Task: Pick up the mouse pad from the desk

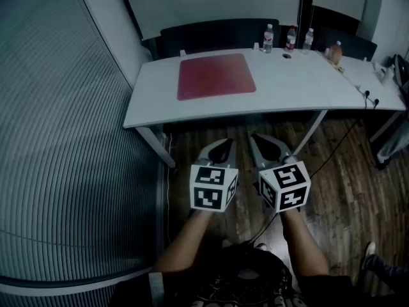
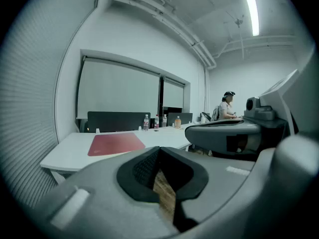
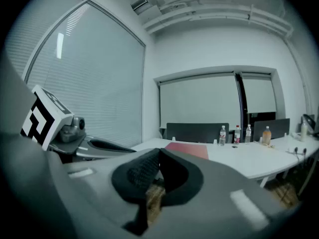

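Observation:
A dark red mouse pad (image 1: 215, 75) lies flat on the left part of a white desk (image 1: 287, 85); it also shows as a red sheet (image 2: 115, 144) in the left gripper view and as a thin strip (image 3: 188, 149) in the right gripper view. My left gripper (image 1: 221, 147) and right gripper (image 1: 263, 143) hover side by side over the wooden floor, short of the desk's near edge, well away from the pad. Both are shut with nothing between the jaws. Each gripper's jaws meet at the tip (image 2: 158, 149) (image 3: 158, 151).
Three water bottles (image 1: 289, 38) and an orange bottle (image 1: 335, 52) stand at the desk's far right. Dark chairs (image 1: 217, 36) line the far side. A ribbed blind wall (image 1: 57, 139) runs along the left. A cable (image 1: 345, 136) hangs off the desk's right end. A person (image 2: 227, 106) sits far off.

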`<move>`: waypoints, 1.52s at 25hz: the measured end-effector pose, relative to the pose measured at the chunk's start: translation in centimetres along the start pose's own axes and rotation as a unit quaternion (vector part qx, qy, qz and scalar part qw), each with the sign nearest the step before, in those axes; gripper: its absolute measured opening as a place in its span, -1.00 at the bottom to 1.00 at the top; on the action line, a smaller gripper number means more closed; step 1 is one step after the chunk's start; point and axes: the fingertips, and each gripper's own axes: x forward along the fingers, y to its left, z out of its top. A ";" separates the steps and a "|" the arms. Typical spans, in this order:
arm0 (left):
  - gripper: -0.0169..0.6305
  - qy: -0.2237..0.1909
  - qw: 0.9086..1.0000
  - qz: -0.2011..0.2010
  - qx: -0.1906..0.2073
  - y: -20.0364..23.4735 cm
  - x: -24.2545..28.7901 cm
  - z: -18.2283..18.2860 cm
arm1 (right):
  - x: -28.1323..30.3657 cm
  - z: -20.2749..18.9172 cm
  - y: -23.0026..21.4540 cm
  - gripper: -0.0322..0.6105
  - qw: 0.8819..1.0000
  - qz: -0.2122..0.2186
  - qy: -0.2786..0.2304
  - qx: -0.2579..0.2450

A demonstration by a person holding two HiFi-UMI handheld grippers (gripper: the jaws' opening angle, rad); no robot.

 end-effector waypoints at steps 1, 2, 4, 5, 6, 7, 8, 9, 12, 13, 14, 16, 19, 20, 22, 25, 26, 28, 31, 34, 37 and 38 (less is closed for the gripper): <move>-0.93 0.000 1.000 -0.001 -0.001 0.1 -0.1 0.0 | 0.1 0.0 0.1 -0.89 1.000 0.000 0.001 0.000; -0.93 0.001 1.000 -0.001 -0.003 0.3 -0.2 0.0 | 0.1 0.0 0.2 -0.89 1.000 -0.001 0.001 0.001; -0.93 0.002 1.000 -0.004 -0.006 0.6 -0.4 0.0 | 0.3 0.0 0.5 -0.89 1.000 -0.003 0.003 0.004; -0.93 0.002 1.000 -0.006 -0.007 0.8 -0.5 -0.1 | 0.5 0.0 0.7 -0.89 1.000 -0.004 0.003 0.006; -0.93 0.002 1.000 -0.008 -0.007 1.1 -0.6 -0.1 | 0.6 0.1 0.9 -0.89 1.000 -0.005 0.002 0.008; -0.93 0.002 1.000 -0.011 -0.008 1.3 -0.7 -0.2 | 0.8 0.1 1.2 -0.89 1.000 -0.007 0.001 0.009; -0.93 0.001 1.000 -0.013 -0.007 1.5 -0.7 -0.2 | 1.0 0.0 1.4 -0.89 1.000 -0.009 0.001 0.009; -0.93 0.001 1.000 -0.015 -0.006 1.7 -0.7 -0.3 | 1.1 0.0 1.6 -0.89 1.000 -0.010 0.002 0.008; -0.93 0.000 1.000 -0.019 -0.004 2.0 -0.8 -0.3 | 1.5 -0.2 2.0 -0.89 1.000 -0.013 0.005 0.006; -0.93 0.000 1.000 -0.020 -0.004 2.2 -0.8 -0.3 | 1.7 -0.2 2.1 -0.89 1.000 -0.014 0.006 0.005; -0.93 -0.001 1.000 -0.021 -0.005 2.4 -0.8 -0.2 | 1.9 -0.1 2.2 -0.89 1.000 -0.014 0.006 0.005; -0.93 0.000 1.000 -0.022 -0.006 2.8 -0.8 -0.1 | 2.3 0.2 2.5 -0.89 1.000 -0.014 0.005 0.004; -0.93 0.000 1.000 -0.022 -0.005 3.3 -0.6 -0.1 | 2.9 0.4 2.6 -0.89 1.000 -0.012 0.004 0.003; -0.93 -0.001 1.000 -0.021 -0.005 3.5 -0.5 0.0 | 3.1 0.5 2.6 -0.89 1.000 -0.011 0.003 0.003; -0.93 -0.002 1.000 -0.018 -0.006 4.0 -0.2 0.1 | 3.7 0.6 2.5 -0.89 1.000 -0.008 0.002 0.002; -0.93 -0.004 1.000 -0.015 -0.008 5.0 0.4 0.3 | 4.9 0.8 2.4 -0.89 1.000 -0.005 0.003 0.001; -0.93 -0.004 1.000 -0.013 -0.008 5.4 0.7 0.5 | 5.3 1.0 2.3 -0.89 1.000 -0.004 0.002 0.000; -0.93 -0.005 1.000 -0.010 -0.008 5.9 1.5 0.8 | 6.2 1.2 1.9 -0.89 1.000 0.000 -0.001 0.000; -0.93 -0.004 1.000 -0.005 -0.006 6.4 2.8 1.2 | 7.3 1.4 1.0 -0.89 1.000 0.007 -0.004 0.001; -0.93 -0.003 1.000 0.002 -0.005 7.1 4.5 1.7 | 8.7 1.4 -0.2 -0.89 1.000 0.013 -0.005 0.002; -0.93 -0.001 1.000 0.005 -0.003 7.8 6.8 1.8 | 10.5 1.0 -1.9 -0.89 1.000 0.016 -0.006 0.007; -0.93 0.001 1.000 0.005 -0.002 8.0 7.6 1.9 | 11.2 0.8 -2.5 -0.89 1.000 0.017 -0.006 0.008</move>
